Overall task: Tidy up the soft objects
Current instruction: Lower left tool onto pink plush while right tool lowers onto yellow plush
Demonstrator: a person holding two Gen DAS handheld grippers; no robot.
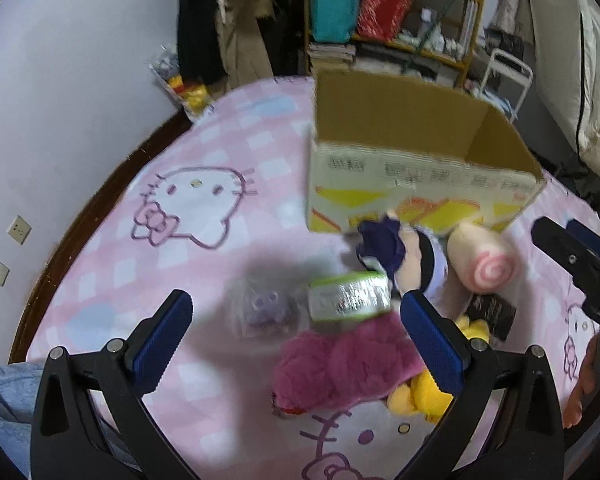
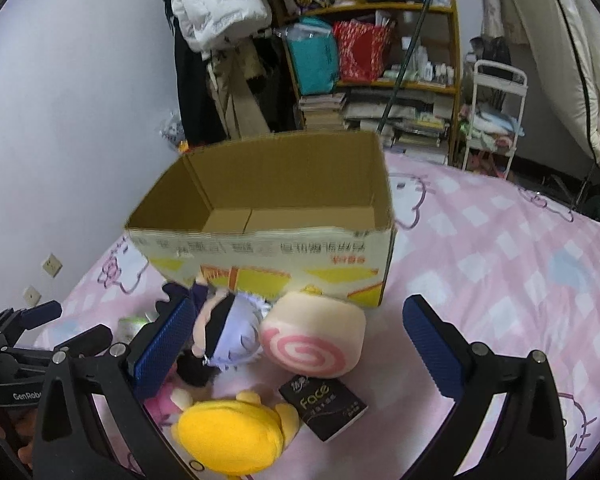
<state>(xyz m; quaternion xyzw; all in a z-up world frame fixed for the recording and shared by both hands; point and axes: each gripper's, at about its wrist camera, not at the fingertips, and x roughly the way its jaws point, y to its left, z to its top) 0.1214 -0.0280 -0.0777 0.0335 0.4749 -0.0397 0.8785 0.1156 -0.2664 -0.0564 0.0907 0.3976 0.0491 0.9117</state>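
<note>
Hovering with jaws spread wide and empty, the left gripper [image 1: 296,312] and right gripper [image 2: 300,320] hang over plush toys [image 2: 312,340] heaped on the bed [image 2: 500,264] against an open box [image 2: 268,184].

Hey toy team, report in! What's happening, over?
Left gripper open, empty. Right gripper open, empty. Cardboard box empty; swirl-roll plush and yellow plush on bed. Nothing blocking box.

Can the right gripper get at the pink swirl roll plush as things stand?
Probably yes. The right gripper is open and empty, and the swirl roll plush lies between its fingers' line of sight, uncovered on top. The doll presses its left side and the cardboard box stands behind.
</note>
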